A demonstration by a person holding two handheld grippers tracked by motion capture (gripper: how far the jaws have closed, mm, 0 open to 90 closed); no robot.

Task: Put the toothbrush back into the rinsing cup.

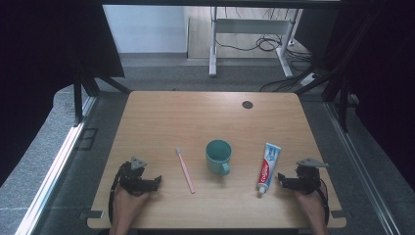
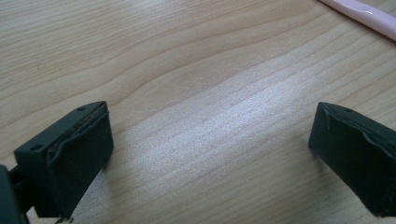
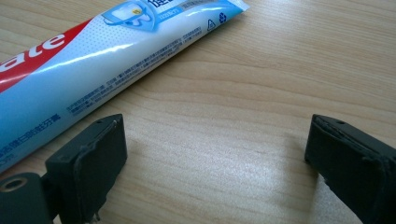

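Your left hand-held gripper [image 1: 147, 180] rests on the near left of the light wooden tabletop [image 1: 210, 112], jaws spread wide with bare wood between them. Your right hand-held gripper [image 1: 286, 179] sits at the near right, jaws equally wide and holding nothing.

The slim pink plastic toothbrush [image 1: 185, 170] lies flat just right of your left hand-held gripper, bristles toward the far side. The blue, white and red toothpaste tube [image 1: 268, 168] lies just left of your right hand-held gripper, cap toward you. The teal ceramic mug [image 1: 218, 156] stands upright between them, handle facing near.

What could go wrong: the toothbrush is thin and lies flush on the wood, so a shallow approach may let the jaws slide over it or flick it away. The tube is glossy and soft; squeezing its middle may make it slip or buckle. If either hand-held gripper swings inward carelessly, it could knock the mug over.

Both hands sit close to the near edge, and your right one is also near the right edge, so avoid dragging anything toward you. The far half of the tabletop is open apart from 1 small dark round spot [image 1: 247, 104], leaving plenty of room.
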